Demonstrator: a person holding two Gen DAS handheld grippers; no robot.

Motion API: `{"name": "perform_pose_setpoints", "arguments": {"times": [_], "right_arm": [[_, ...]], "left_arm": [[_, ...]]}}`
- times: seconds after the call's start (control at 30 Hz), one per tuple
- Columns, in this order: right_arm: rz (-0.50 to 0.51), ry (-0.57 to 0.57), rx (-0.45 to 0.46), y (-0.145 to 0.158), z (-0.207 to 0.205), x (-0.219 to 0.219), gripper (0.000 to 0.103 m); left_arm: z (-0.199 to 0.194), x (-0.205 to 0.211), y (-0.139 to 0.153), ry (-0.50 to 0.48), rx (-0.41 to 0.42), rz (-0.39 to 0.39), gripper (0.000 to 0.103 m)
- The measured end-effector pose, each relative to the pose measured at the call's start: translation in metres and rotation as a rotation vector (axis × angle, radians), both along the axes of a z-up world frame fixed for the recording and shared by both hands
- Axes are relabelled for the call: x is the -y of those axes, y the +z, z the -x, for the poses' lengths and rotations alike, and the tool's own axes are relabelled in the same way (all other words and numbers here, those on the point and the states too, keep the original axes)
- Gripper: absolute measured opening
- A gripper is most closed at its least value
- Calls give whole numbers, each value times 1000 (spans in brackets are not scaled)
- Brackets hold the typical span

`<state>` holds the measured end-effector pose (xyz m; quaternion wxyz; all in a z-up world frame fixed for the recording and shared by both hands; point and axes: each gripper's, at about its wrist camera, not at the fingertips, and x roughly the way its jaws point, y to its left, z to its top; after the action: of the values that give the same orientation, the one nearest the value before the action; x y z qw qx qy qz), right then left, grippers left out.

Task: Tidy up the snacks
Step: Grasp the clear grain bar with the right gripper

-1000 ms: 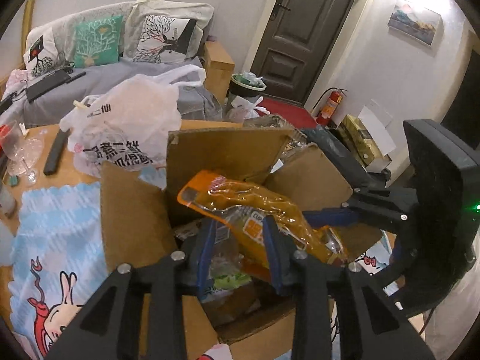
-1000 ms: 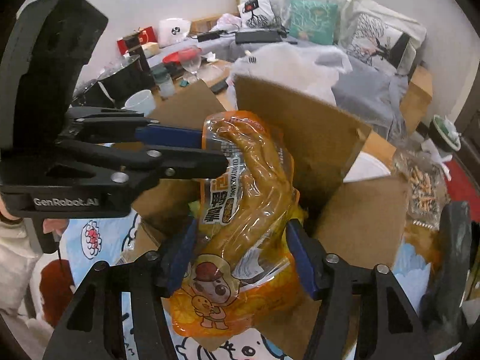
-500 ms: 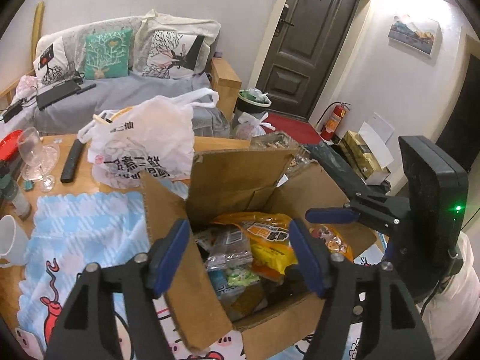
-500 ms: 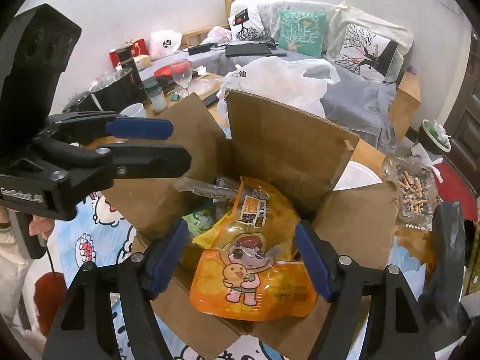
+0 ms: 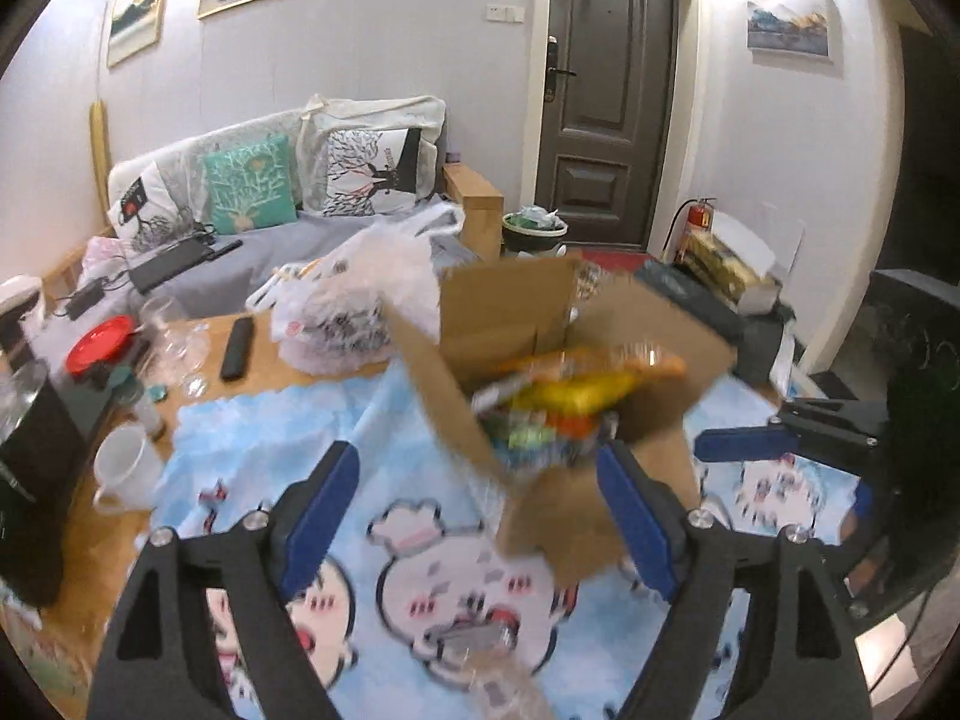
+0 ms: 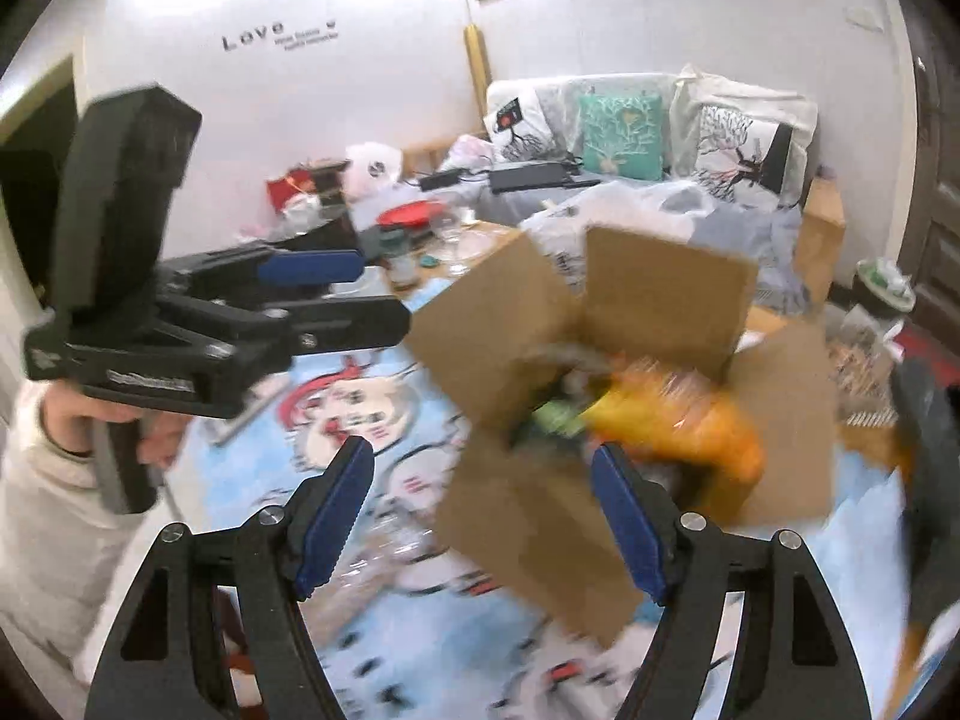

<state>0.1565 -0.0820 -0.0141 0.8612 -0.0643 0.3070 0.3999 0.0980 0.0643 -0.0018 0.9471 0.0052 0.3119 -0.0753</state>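
- Your left gripper (image 5: 480, 504) fills the bottom of its own view, its two blue-padded fingers spread wide with nothing between them, above a light blue cartoon-print tablecloth (image 5: 336, 420).
- Your right gripper (image 6: 480, 516) is likewise spread wide and holds nothing; the near corner of the box shows between its fingers, though you cannot tell whether the pads touch it (this part of the picture is blurred).
- A crinkled clear wrapper (image 5: 498, 666) lies on the cloth just ahead of the left gripper, too blurred to identify.
- The open cardboard box (image 5: 576, 360) stands on the cloth just beyond both grippers, flaps raised.
- Inside it, the orange and yellow snack packet (image 6: 678, 420) lies on top of other wrapped snacks, with a green pack beside it.
- To the left of the box on the wooden table are a white mug (image 5: 126, 468), a black remote (image 5: 237, 348), a wine glass (image 5: 168, 324) and a red lid (image 5: 99, 342).
- A white plastic bag (image 5: 360, 300) sits just behind the box.
- Farther back is a grey sofa (image 5: 240, 252) with patterned cushions, one of them teal.
- At the far wall stand a dark door (image 5: 606, 96) and, near it, a red fire extinguisher (image 5: 696, 219).
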Motion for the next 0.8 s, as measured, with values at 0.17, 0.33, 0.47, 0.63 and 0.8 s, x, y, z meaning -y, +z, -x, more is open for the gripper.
{"name": "perform_pose_setpoints", "arguments": {"times": [0.17,0.33,0.47,0.63,0.8], "right_arm": [[-18,-9,-44,-39,46,-11,72],[42,-31,-117,-96,72,-47,72],[81,-37,-144,-124,81,-74,72],[160,-59,-71,-142,89,-103,72],[230,-90,-22,-155,91,-108,68]], "left_arm": [[45,-10,-40,36,-5,4,79],[63,-18,-77,85,-57,21,79],[69,-22,-100,98,-93,31,79],[67,-25,-114,129,-110,32,79],[67,-32,-121,147,-120,59,79]]}}
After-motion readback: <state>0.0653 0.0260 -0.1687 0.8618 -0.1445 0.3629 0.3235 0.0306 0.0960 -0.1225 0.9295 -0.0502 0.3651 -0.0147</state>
